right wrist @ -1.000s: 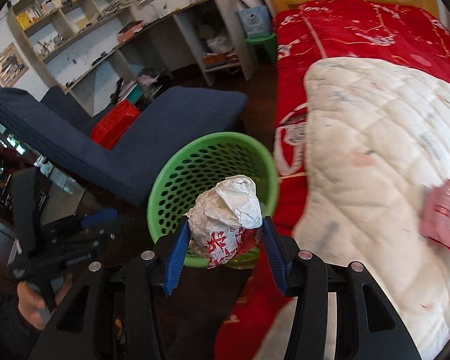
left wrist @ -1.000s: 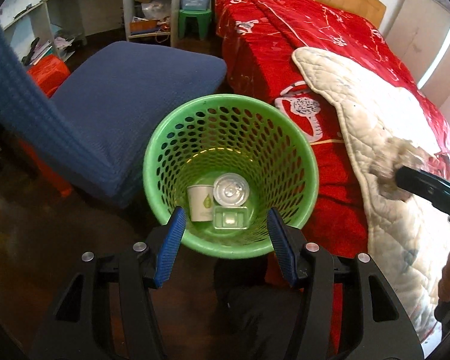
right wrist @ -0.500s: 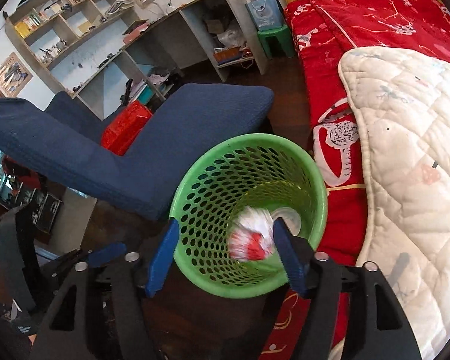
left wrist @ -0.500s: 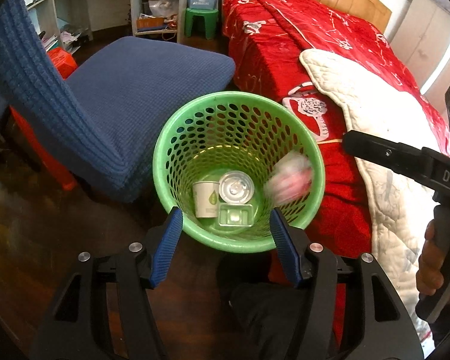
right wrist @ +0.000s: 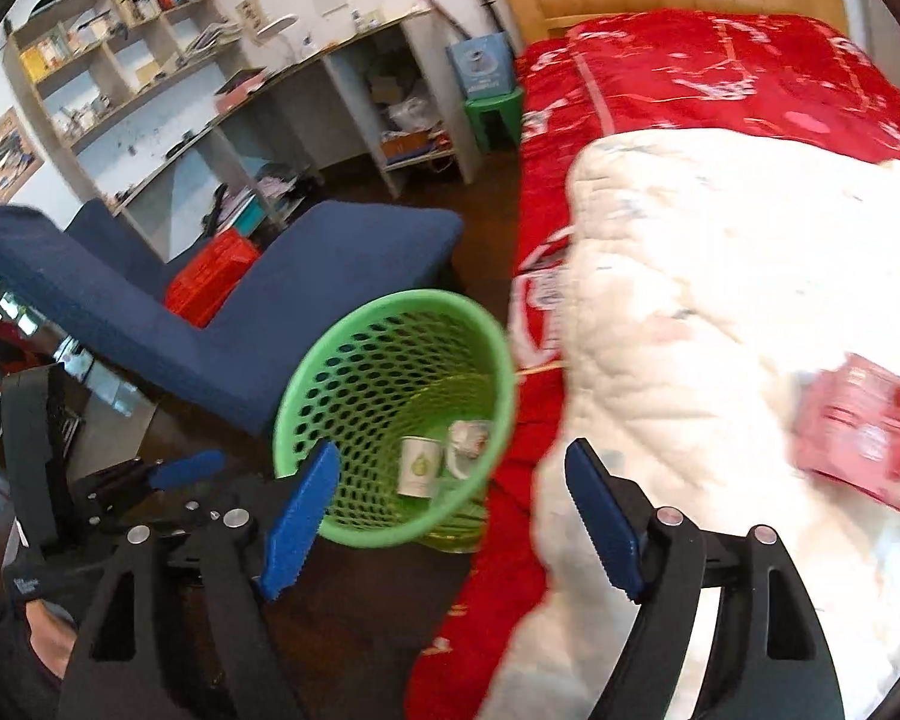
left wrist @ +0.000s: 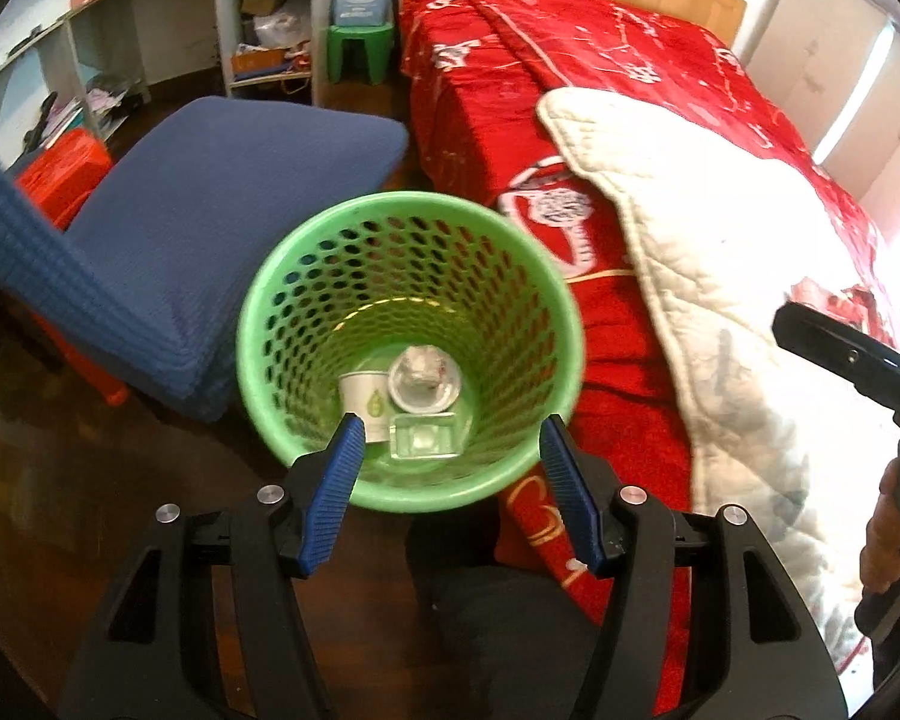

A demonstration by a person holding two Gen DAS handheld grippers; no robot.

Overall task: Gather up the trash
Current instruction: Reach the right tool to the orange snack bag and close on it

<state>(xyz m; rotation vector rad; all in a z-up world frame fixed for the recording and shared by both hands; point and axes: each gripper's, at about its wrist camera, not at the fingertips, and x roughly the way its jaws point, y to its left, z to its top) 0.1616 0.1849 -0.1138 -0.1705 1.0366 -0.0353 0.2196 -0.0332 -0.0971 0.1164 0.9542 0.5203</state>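
A green mesh wastebasket [left wrist: 306, 276] stands on the dark floor between a blue chair and the bed; it also shows in the right wrist view [right wrist: 354, 360]. Inside lie a white paper cup [left wrist: 366, 399], a crumpled paper ball [left wrist: 423, 369] on a round lid, and a clear plastic box [left wrist: 423, 438]. My left gripper [left wrist: 450, 456] is open and empty over the basket's near rim. My right gripper [right wrist: 450, 516] is open and empty, at the bed's edge right of the basket. A pink-red packet [right wrist: 864, 432] lies blurred on the white quilt.
A blue padded chair [left wrist: 210, 204] stands left of the basket. The bed with a red blanket [left wrist: 570, 78] and white quilt [left wrist: 720, 276] is on the right. A red crate [left wrist: 60, 174], green stool [left wrist: 360, 48] and shelves stand behind.
My right gripper opened and dropped the crumpled paper ball into the basket, then swung right toward the bed. The left gripper stayed open over the basket.
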